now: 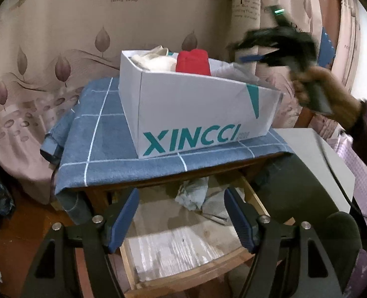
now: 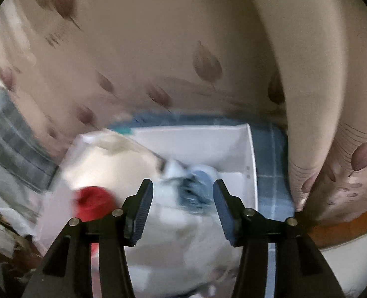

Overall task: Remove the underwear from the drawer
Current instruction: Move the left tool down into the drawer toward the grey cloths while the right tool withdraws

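Observation:
An open wooden drawer (image 1: 255, 198) sits under a small table. Crumpled pale grey-blue underwear (image 1: 196, 193) lies at its back. My left gripper (image 1: 181, 213) is open and empty just above the drawer's front. A white XINCCI box (image 1: 191, 114) on the table holds a red cloth (image 1: 193, 62) and white cloths (image 1: 153, 60). My right gripper (image 2: 183, 198) is open and empty above the box (image 2: 253, 164), over a white and blue cloth (image 2: 193, 188). It shows blurred in the left wrist view (image 1: 253, 58), held by a hand.
A blue checked cloth (image 1: 104, 134) covers the table. A leaf-print curtain (image 1: 59, 49) hangs behind. A white surface (image 1: 317, 154) stands at the right. The red cloth (image 2: 94, 201) shows at the left of the right wrist view.

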The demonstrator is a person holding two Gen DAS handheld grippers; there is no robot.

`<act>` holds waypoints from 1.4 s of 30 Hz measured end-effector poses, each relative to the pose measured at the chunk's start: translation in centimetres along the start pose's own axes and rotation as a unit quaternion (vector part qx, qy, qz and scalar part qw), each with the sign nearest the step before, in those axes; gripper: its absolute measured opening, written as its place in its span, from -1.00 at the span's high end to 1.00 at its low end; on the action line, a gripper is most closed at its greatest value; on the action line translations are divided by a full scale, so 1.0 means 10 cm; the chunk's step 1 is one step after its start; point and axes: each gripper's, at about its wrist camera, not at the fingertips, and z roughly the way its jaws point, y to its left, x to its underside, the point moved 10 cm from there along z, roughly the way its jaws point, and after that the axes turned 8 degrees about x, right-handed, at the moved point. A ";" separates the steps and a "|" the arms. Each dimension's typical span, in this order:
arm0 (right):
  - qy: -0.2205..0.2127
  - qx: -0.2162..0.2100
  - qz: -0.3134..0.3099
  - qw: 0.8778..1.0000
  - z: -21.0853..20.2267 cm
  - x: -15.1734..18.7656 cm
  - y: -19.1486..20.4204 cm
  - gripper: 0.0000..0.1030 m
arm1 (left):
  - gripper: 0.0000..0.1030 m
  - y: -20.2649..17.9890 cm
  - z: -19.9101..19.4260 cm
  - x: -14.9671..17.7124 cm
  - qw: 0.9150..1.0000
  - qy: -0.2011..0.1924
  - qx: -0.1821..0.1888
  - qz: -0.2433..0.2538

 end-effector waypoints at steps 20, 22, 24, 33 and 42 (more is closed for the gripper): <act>-0.068 -0.070 0.103 0.990 -1.44 2.14 -0.44 -0.53 | -0.42 -0.15 0.92 0.67 0.967 0.105 0.051 -0.225; -0.070 -0.075 0.098 0.990 -1.47 2.16 -0.44 -0.53 | -0.42 -0.19 1.09 0.78 0.951 0.110 0.058 -0.281; -0.070 -0.081 0.092 0.990 -1.49 2.20 -0.42 -0.53 | -0.42 -0.27 1.25 0.84 0.942 0.111 0.064 -0.309; -0.099 -0.111 0.111 0.983 -1.67 2.20 -0.52 -0.58 | -0.42 -0.33 1.87 0.95 0.914 0.125 0.042 -0.383; -0.114 -0.159 0.136 0.971 -1.78 2.17 -0.55 -0.67 | -0.42 0.08 1.99 1.05 0.866 0.025 -0.006 -0.499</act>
